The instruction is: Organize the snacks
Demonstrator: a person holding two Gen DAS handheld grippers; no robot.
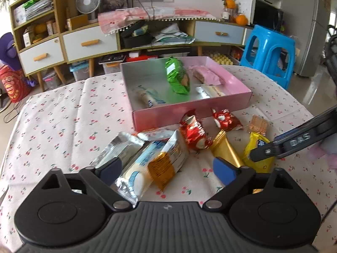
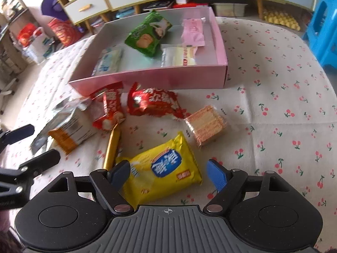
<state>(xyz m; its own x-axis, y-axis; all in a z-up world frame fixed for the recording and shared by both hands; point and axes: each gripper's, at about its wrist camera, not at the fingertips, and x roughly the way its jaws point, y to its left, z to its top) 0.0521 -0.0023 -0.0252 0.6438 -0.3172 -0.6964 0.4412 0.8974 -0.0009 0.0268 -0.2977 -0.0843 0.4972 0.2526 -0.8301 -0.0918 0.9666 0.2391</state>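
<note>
Grippers both gape wide, right gripper (image 2: 167,174) astride the yellow packet (image 2: 166,168), left gripper (image 1: 167,169) over overlapping wrappers (image 1: 160,160), risking 2 grabbed together.

Raised letters "DAS" are showing on the black arm of the right gripper (image 1: 300,142) at the right edge. Chinese characters are appearing on the yellow packet (image 2: 166,168) and red packet (image 2: 153,103), too blurred for reading.
</note>
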